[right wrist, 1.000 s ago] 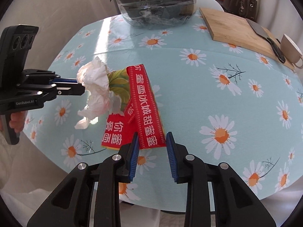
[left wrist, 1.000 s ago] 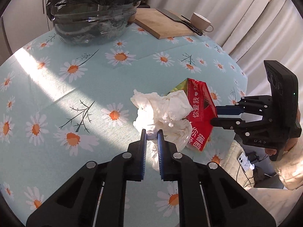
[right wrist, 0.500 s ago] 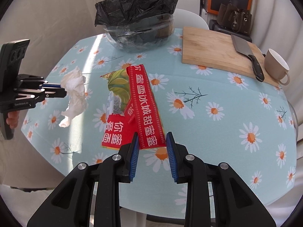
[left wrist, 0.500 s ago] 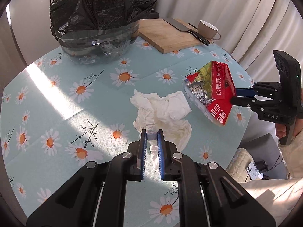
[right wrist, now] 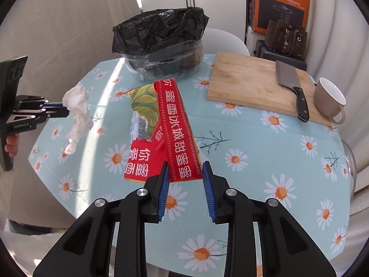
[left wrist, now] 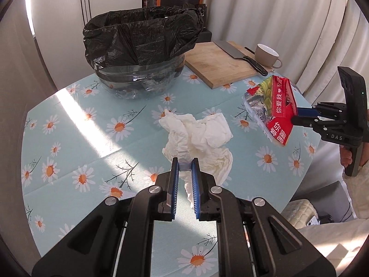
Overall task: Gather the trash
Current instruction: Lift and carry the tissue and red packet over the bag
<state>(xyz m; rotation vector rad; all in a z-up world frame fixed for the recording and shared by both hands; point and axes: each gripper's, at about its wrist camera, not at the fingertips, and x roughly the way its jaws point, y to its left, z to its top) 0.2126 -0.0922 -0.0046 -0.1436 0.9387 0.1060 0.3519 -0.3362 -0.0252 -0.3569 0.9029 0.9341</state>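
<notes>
My left gripper point(left wrist: 184, 164) is shut on a crumpled white tissue point(left wrist: 200, 136), which hangs in the air above the daisy tablecloth. In the right wrist view the same tissue point(right wrist: 77, 113) dangles from the left gripper point(right wrist: 65, 109) at the left. My right gripper point(right wrist: 185, 168) is shut on a torn red snack wrapper point(right wrist: 171, 127) with white characters, lifted off the table. The left wrist view shows that wrapper point(left wrist: 275, 108) held by the right gripper point(left wrist: 297, 115) at the right. A glass bowl lined with a black trash bag point(left wrist: 143, 39) point(right wrist: 161, 32) stands at the far side.
A wooden cutting board point(right wrist: 256, 83) with a cleaver point(right wrist: 293, 85) lies at the back right, a beige cup point(right wrist: 329, 101) beside it. The round table point(left wrist: 69, 138) drops off near both grippers. Curtains, an orange box point(right wrist: 281, 4) and a brown bag point(right wrist: 286, 39) stand behind.
Both grippers have risen with their loads. The wrapper has swung right and away from the tissue, and the lined bowl now shows in full ahead.
</notes>
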